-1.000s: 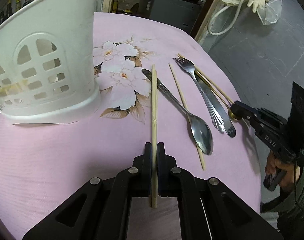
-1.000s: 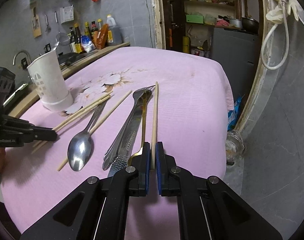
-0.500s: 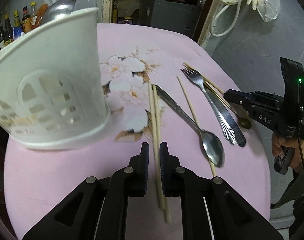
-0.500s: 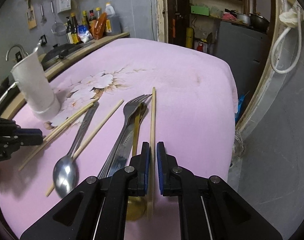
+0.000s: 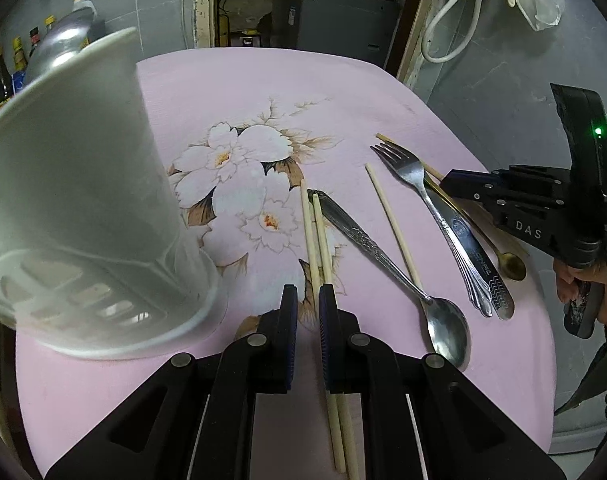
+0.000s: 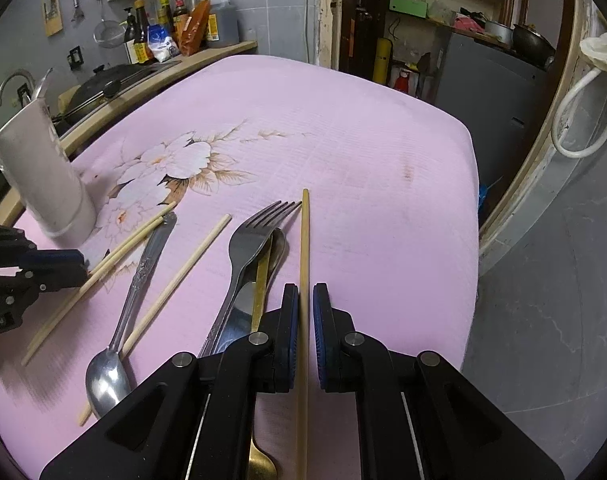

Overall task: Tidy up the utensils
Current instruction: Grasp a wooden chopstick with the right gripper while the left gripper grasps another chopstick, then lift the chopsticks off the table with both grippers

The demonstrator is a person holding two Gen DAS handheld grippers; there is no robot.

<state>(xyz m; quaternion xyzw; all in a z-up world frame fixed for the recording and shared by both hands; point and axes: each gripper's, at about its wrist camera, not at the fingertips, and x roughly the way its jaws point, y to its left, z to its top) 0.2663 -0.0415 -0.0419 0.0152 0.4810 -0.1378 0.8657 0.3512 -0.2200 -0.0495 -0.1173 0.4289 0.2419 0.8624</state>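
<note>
My left gripper (image 5: 304, 300) is open, its jaws a small gap apart over two pale chopsticks (image 5: 315, 240) that lie side by side on the pink cloth. The white utensil holder (image 5: 75, 208) stands close at the left, blurred. My right gripper (image 6: 302, 304) is open, astride a darker chopstick (image 6: 304, 240) that lies between its fingers without being pinched. To its left lie a fork (image 6: 247, 248), a gold spoon (image 6: 261, 280), a lone chopstick (image 6: 183, 272) and a steel spoon (image 6: 123, 320).
The table's right edge (image 6: 473, 216) drops to a grey floor. A counter (image 6: 115, 84) with bottles, a pan and a tap runs behind the holder (image 6: 43, 168). A knife (image 5: 475, 256) lies under the fork (image 5: 427, 200) in the left wrist view.
My left gripper let go of the chopstick it pinched; it now lies beside another. My right gripper opened slightly around the darker chopstick. Both views shifted closer to the table.
</note>
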